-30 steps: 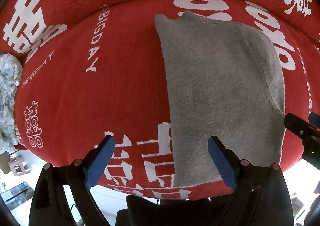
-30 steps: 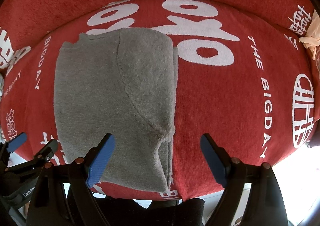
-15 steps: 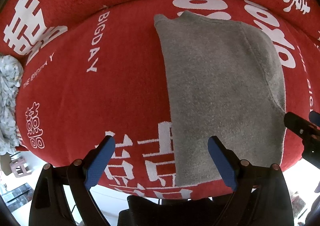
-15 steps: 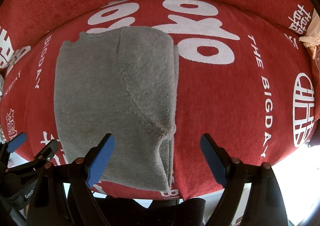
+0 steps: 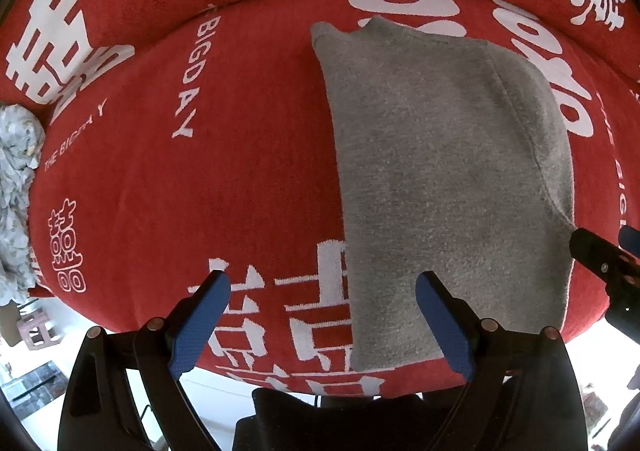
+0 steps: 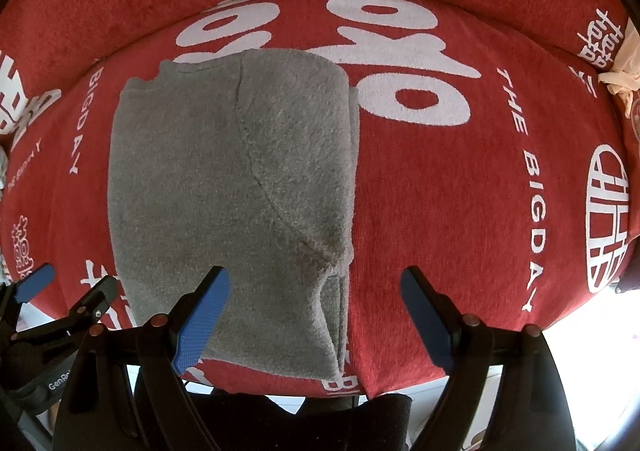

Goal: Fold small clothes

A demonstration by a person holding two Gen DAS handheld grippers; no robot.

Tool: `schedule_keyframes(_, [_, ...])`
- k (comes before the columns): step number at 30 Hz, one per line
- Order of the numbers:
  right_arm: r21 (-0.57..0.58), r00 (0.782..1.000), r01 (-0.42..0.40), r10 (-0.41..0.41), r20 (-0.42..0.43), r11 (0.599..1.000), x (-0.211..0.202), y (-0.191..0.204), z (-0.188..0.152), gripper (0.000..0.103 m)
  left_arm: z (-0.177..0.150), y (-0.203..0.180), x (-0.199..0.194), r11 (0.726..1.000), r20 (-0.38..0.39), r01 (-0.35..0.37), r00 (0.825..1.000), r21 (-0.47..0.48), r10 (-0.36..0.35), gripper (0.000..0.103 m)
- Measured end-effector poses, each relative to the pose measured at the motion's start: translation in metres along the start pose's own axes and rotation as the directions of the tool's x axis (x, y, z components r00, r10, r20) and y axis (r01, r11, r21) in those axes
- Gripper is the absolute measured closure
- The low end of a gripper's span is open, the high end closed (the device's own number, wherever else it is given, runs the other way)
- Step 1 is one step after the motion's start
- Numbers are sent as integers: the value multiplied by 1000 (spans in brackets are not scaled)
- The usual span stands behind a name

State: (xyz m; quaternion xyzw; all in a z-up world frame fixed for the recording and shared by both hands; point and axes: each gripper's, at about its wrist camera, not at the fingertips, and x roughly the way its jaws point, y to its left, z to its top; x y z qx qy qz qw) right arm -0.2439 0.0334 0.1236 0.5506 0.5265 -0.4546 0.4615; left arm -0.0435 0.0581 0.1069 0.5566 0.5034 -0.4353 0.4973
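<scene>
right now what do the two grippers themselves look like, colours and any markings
Both are alike: the left gripper and right gripper have black angular linkage arms, coppery round rivets at the joints and two fingers faced with textured blue pads. White lettering starting "GenRo" shows on the left gripper's black body in the right wrist view.

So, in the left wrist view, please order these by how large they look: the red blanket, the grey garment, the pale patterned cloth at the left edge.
1. Red blanket, filling most of the view.
2. Grey garment.
3. Pale patterned cloth, though the picture edge cuts it off, so its full size is unsure.
</scene>
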Motion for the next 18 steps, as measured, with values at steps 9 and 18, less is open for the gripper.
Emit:
schedule_keyframes(9, [-2, 1000, 5, -5, -7, 1000, 3, -1, 1, 14, 2, -1, -1, 1000, 28, 3, 1000, 5, -3, 9])
schedule_keyframes(18, [0, 1000, 1, -1, -13, 1000, 5, -2, 3, 14, 6, -4, 3, 999, -10, 33, 999, -5, -33, 9])
